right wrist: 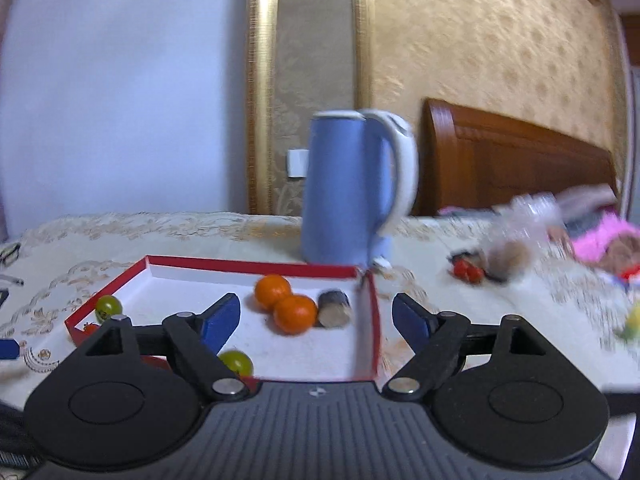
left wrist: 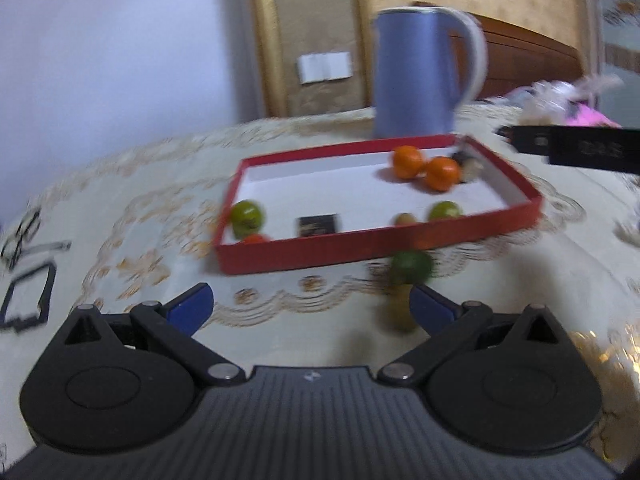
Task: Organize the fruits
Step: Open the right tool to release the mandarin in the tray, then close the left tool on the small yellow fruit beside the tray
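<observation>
Your left gripper [left wrist: 312,306] hovers over the tablecloth [left wrist: 120,208], jaws wide apart and holding nothing. A blurred green fruit [left wrist: 412,267] sits outside the red tray [left wrist: 360,250], just beside its near wall. Your right gripper [right wrist: 316,318], jaws also apart and unloaded, hangs above the tray, where two oranges [right wrist: 284,304] touch. A blue kettle [right wrist: 346,188] stands behind.

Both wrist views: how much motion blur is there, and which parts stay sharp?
Left wrist view: the left claw is crisp, while the red tray, blue kettle and the green fruit outside the tray are smeared. Right wrist view: the right claw is sharp and the oranges only soft; the clutter at the right edge streaks badly. Fisheye bends both.
</observation>
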Available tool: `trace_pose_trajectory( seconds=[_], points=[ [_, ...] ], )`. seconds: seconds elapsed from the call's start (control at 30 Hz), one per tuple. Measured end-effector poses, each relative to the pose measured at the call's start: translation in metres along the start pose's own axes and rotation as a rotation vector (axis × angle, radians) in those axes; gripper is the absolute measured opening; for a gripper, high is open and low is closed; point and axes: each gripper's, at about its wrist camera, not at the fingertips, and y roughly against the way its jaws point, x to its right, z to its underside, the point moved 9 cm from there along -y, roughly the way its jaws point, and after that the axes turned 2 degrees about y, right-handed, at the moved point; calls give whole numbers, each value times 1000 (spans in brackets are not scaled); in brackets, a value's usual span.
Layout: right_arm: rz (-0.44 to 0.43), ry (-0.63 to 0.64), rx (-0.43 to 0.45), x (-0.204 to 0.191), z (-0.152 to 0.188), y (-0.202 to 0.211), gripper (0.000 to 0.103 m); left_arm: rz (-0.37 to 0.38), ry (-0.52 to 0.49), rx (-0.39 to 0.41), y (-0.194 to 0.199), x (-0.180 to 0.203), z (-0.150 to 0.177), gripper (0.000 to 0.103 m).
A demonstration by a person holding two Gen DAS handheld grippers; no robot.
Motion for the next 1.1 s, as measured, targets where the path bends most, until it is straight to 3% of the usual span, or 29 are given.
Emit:
trace_pose_trajectory(
  seconds=[0.17, 0.27, 0.5, 0.57, 0.7, 0.83, 1.0, 1.1],
  points=[
    [-7, -94, -37, 15, 20, -5, 84, 54, -80, 37, 1, 29, -1, 102],
    [-10, -107, -45, 18, 27, -8, 84, 83, -104, 18, -4, 38, 2, 89],
    [-72, -148, -68, 15, 37, -11, 84, 86, -134, -19, -17, 46, 8, 83],
    [-80, -151, -62, 14, 36, -8, 84, 96, -133, -32, -21, 48, 8, 77],
    [-79, -147, -50, 15, 34, -4, 84, 119, -124, -83, -30, 52, 12, 50],
    [-68, -136, -55, 18, 35, -3, 84, 154, -106, -93, -30, 53, 12, 37],
    [-70, -130, -59, 17, 37, -1, 84, 165, -106, -95, -28, 55, 13, 26],
    [-71, -118, -59, 14, 37, 0, 84, 169, -92, -95, -27, 53, 13, 25]
  ],
)
